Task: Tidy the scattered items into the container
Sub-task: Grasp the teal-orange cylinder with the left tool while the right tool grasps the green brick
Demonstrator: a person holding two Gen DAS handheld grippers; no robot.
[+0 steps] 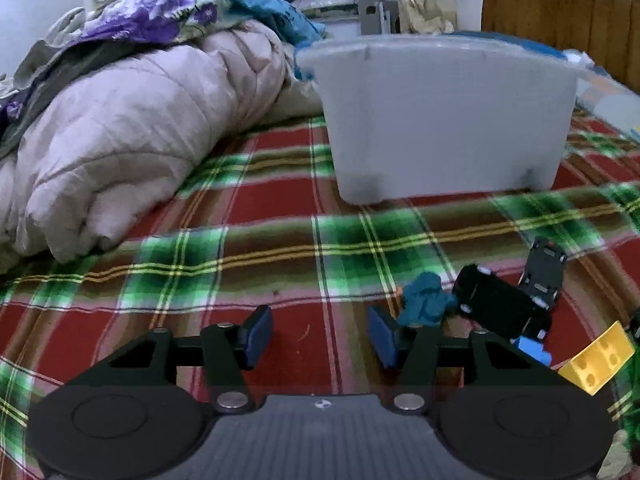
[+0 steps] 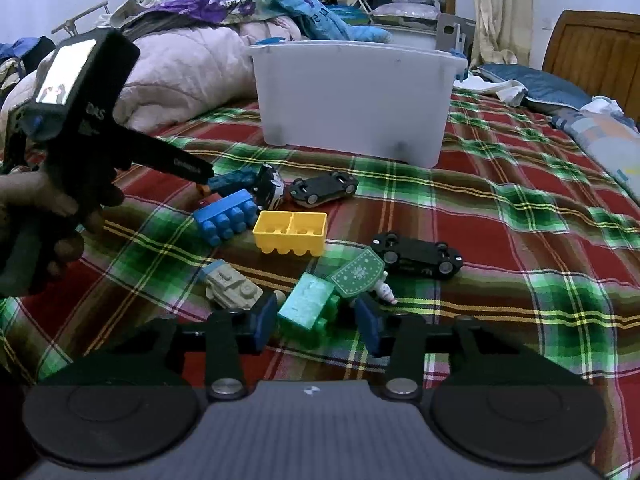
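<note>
A big white bin [image 2: 352, 96] sits on a bed with a red and green checked blanket [image 2: 520, 220]. In the right wrist view the bin is up at 12 o'clock, and the toys lie on the blanket in front of it, all outside it.

The right gripper [image 2: 316, 320] is low over the blanket with its two blue fingers [image 2: 264, 318] wide apart. A green block [image 2: 306, 308] lies between them, but the fingers are not pressing on it. At 1 o'clock from the block, touching it, is a green card with white dots [image 2: 358, 276], and a small white figure [image 2: 386, 290] peeks out from under the card. At 10 o'clock from the block sits a tan toy tank [image 2: 232, 290].

Farther up lie a yellow block [image 2: 290, 232], open side up, and a blue block [image 2: 226, 216] just beside it at 9 o'clock. A black toy car [image 2: 416, 254] lies upside down at 3 o'clock from the yellow block. Another black car [image 2: 324, 188], also upside down, is near the bin.

The left gripper [image 1: 320, 336] is open too, with only blanket between its fingers. A scrunched blue-green thing [image 1: 424, 300] is just beside its right finger. In the right wrist view a hand [image 2: 36, 216] holds this gripper at 9 o'clock.

A puffy pink quilt [image 1: 120, 140] is heaped at 10 o'clock from the bin.
</note>
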